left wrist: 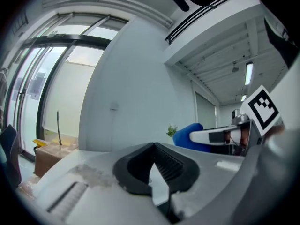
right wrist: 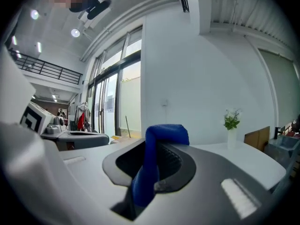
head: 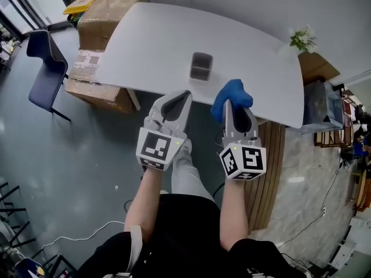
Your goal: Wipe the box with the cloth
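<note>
A small grey open box (head: 201, 66) stands near the front edge of the white table (head: 151, 45). My right gripper (head: 234, 105) is shut on a blue cloth (head: 232, 95), which bunches over its tips just short of the table edge, to the right of the box. In the right gripper view the cloth (right wrist: 157, 159) is pinched between the jaws and folds over them. My left gripper (head: 178, 99) is shut with nothing in it and hangs before the table edge, below the box. In the left gripper view its jaws meet (left wrist: 157, 172), and the blue cloth (left wrist: 187, 136) shows at the right.
Cardboard boxes (head: 95, 28) are stacked at the table's left end, with a dark blue chair (head: 45, 62) beyond them. A small vase of flowers (head: 301, 40) stands at the table's far right corner. A wooden crate (head: 316, 67) and shelving stand to the right.
</note>
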The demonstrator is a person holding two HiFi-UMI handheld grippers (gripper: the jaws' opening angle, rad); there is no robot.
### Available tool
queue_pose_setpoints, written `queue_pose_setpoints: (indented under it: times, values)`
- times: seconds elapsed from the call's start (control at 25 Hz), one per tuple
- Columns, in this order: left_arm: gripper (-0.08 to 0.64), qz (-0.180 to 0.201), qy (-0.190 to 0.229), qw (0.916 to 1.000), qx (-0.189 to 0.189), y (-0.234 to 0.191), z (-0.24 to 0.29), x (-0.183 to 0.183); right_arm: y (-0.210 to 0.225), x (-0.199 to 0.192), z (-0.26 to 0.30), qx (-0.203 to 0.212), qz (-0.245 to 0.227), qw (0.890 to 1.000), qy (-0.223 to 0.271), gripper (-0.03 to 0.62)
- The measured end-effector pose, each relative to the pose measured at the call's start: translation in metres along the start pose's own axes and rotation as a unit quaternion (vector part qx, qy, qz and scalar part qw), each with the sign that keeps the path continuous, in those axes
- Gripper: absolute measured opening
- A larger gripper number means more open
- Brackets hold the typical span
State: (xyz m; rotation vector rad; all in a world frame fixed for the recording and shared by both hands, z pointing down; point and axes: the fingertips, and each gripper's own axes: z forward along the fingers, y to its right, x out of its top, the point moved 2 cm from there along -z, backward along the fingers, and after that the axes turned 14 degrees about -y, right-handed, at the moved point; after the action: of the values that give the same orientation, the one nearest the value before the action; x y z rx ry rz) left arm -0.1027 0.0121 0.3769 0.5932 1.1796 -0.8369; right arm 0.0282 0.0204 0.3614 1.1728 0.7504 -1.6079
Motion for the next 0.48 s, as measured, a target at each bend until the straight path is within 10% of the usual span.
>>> queue_pose_setpoints:
  times: [0.48]
  values:
    - [0.000, 0.015, -0.010, 0.9993, 0.031, -0.030, 0.116, 0.029, 0.077, 0.037, 0.104, 0.070, 0.002, 0.997, 0.015, 0.057]
